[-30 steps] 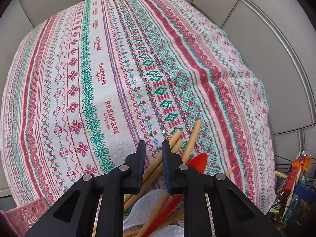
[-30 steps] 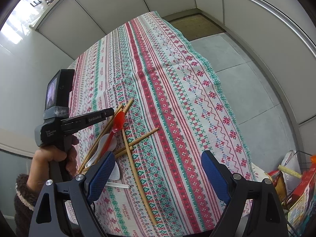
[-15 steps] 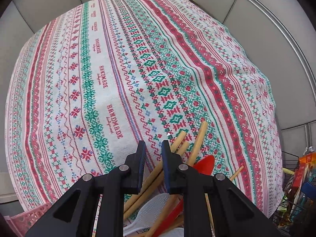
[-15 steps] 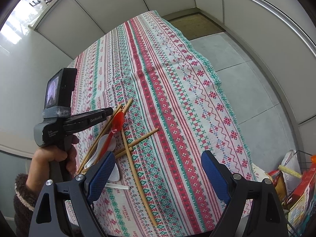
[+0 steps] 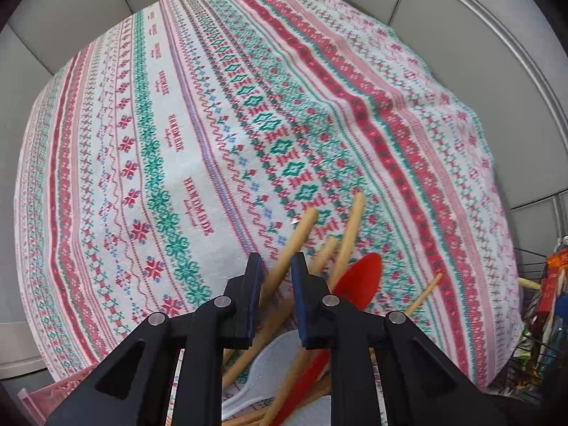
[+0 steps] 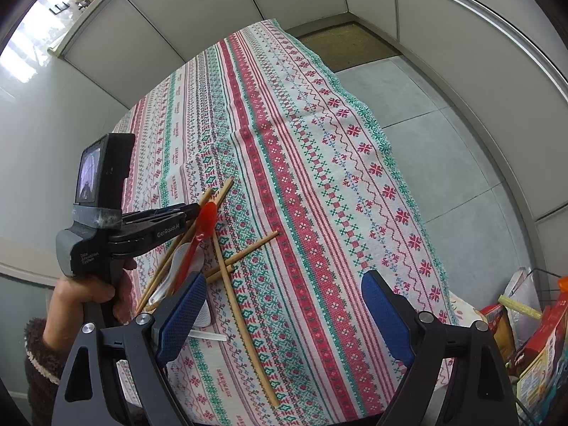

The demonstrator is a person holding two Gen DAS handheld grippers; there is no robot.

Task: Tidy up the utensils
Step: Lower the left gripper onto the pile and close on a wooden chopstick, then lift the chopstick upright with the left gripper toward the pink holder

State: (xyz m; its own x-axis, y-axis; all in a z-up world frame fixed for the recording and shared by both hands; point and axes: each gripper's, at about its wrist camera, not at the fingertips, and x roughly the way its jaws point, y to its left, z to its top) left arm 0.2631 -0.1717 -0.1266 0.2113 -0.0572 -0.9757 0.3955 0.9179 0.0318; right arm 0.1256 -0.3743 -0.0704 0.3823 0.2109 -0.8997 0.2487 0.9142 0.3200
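Two narrow black fingers of the left gripper (image 5: pixel 275 294) fill the bottom of the left wrist view, their blue pads close together with only a slim gap between them and nothing caught in that gap. Under and just past them a loose heap of utensils lies on the patterned tablecloth (image 5: pixel 213 124): several wooden chopsticks (image 5: pixel 349 230) fanned upward and to the right, a red spoon (image 5: pixel 358 280) with its bowl just right of the right finger, and a white spoon (image 5: pixel 262 369) partly hidden beneath the fingers. One chopstick runs up through the line of the gap, but it sits below the pads; whether they touch it cannot be told. A pink basket (image 5: pixel 42 397) shows at the lower left corner, and a wire basket of packets (image 5: pixel 539 305) stands off the cloth at the right edge. From the right wrist view, the right gripper (image 6: pixel 284 316) has its blue pads spread wide apart, holding nothing, above the near end of the tablecloth (image 6: pixel 319 177). The left gripper (image 6: pixel 193 211) reaches in from the left, held in the person's left hand (image 6: pixel 88 291), its tips over the heap near the red spoon (image 6: pixel 204 220). Chopsticks (image 6: pixel 245 319) lie crossed there, one long stick running toward the near edge of the cloth, with the white spoon (image 6: pixel 177 259) beneath the red one. Packets (image 6: pixel 532 337) crowd the lower right.
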